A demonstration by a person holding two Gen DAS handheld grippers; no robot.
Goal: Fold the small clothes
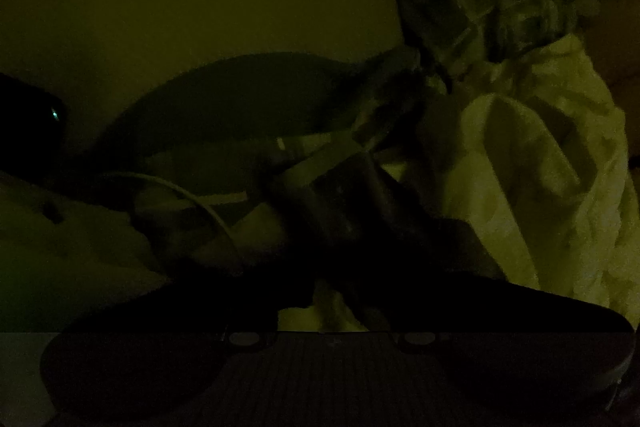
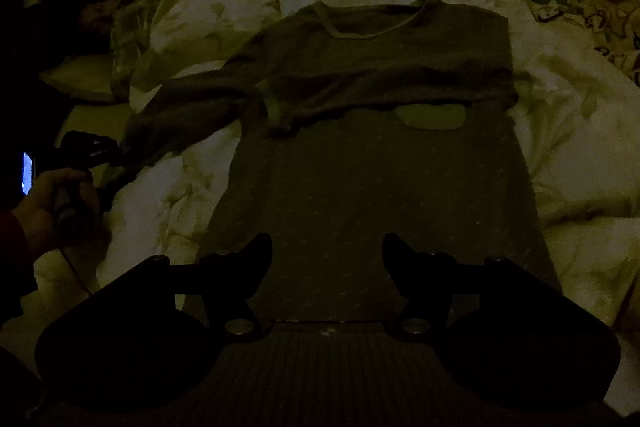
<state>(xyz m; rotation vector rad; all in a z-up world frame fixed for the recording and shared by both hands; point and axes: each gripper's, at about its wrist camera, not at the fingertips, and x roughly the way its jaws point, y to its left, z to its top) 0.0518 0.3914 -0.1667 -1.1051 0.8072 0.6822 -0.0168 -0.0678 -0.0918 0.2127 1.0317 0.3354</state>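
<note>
Dark shirt (image 2: 376, 163) flat on pale duvet (image 2: 568, 131), right claw (image 2: 327, 247) spread open above hem, left claw (image 2: 116, 149) pinching left sleeve (image 2: 180, 111)

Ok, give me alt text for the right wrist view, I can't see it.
Dim view: a dark long-sleeved shirt lies flat on a rumpled white duvet, one sleeve folded across the chest. The right tool hovers open over its hem, while at far left the left tool is at the other sleeve's cuff.

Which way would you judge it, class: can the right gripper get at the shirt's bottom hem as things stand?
Probably yes. The right gripper hangs open just above the lower part of the shirt, which lies flat on the quilt. Nothing shows between them. The hem itself is hidden behind the gripper body.
</note>
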